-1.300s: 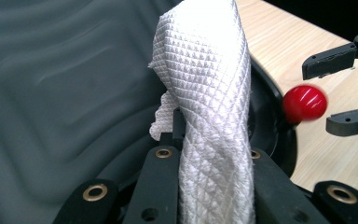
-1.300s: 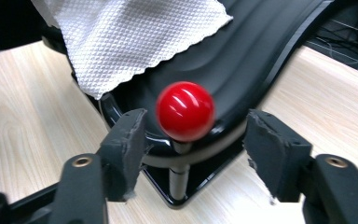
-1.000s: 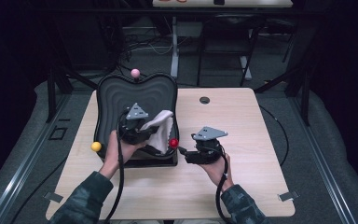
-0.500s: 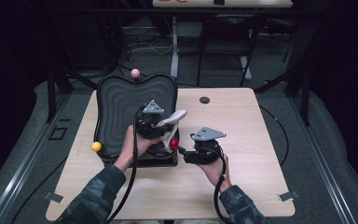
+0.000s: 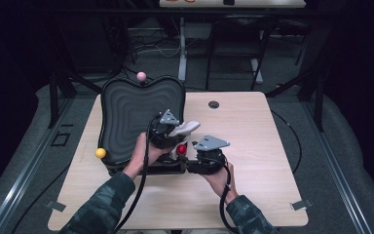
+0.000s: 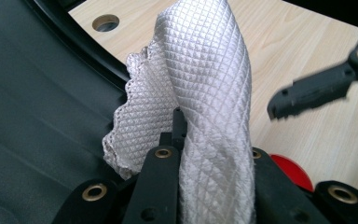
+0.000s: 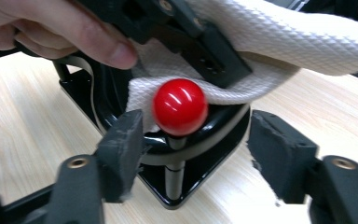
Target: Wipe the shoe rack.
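Note:
A black ridged tray lies on the left half of the wooden table. A red ball stands on a short stem at its near right corner. My left gripper hovers over that corner, shut on a white quilted cloth. In the left gripper view the cloth rises folded between the jaws. My right gripper points left at the ball. In the right gripper view the red ball sits between its pads; the jaws have just been closing, with a gap left on the right side.
A pink ball tops the tray's far edge and a yellow ball marks its near left corner. A cable hole lies in the table beyond the grippers. Bare wood extends to the right. Dark floor and stands surround the table.
My left gripper has carried the cloth rightwards and a little down, to the tray's red-ball corner. The right gripper has stayed in place beside the ball.

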Motion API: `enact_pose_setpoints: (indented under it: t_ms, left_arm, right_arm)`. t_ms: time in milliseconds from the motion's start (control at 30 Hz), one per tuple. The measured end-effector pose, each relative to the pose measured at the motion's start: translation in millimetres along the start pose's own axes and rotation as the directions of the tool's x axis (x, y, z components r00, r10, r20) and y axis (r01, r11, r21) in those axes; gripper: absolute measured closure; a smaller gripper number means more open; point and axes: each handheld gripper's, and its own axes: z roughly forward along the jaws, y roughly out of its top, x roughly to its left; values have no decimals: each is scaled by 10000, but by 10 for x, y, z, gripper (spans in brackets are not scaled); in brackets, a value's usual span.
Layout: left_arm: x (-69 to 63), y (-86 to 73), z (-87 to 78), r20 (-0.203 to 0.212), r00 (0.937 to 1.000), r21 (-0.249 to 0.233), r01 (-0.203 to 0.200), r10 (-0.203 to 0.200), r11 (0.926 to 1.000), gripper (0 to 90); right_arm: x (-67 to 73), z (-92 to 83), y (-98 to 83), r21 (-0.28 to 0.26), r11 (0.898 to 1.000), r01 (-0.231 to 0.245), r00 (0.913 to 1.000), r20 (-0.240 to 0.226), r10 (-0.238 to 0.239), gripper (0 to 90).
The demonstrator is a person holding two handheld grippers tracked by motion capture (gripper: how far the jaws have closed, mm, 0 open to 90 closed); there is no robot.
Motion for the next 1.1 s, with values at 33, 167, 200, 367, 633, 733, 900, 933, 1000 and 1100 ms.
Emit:
enact_pose_setpoints:
  t_ms: [33,167,200,367,633,733,900,933,1000,1100]
  left_arm:
    - [6,-3,-1,-28,10000,-28,-1,1,10000,840]
    - [12,2,-2,-108,9999,-95,0,-1,10000,841]
    - [12,2,-2,-108,9999,-95,0,-1,10000,841]
    - [55,19,-4,-229,9997,-202,23,-28,9998,840]
    - [122,103,0,-554,9984,-270,79,-93,9996,841]
    - [146,142,8,-714,9974,-319,81,-103,9995,841]
    - [209,215,11,-1012,9947,-394,134,-173,9991,841]
    - [224,228,13,-1033,9944,-413,157,-199,9990,841]
    - [246,258,13,-1151,9931,-437,193,-242,9989,841]
    - [282,309,18,-1350,9906,-467,164,-225,9988,841]
  right_arm:
    - [15,9,4,6,10000,4,10000,-7,-4,389]
    - [65,50,21,93,9999,117,9999,49,-118,457]
    - [65,50,21,93,9999,117,9999,49,-118,457]
    - [90,93,13,146,9997,200,9998,5,-200,546]
    - [54,93,6,74,9998,178,9998,-105,-177,588]
    - [53,95,6,58,9998,203,9997,-140,-202,590]
    - [60,93,8,106,9996,257,9997,-63,-257,593]
    - [60,93,8,117,9996,272,9996,-29,-271,593]
    - [60,94,8,109,9995,285,9996,-35,-285,594]
    - [64,96,6,162,9994,293,9996,-11,-293,595]
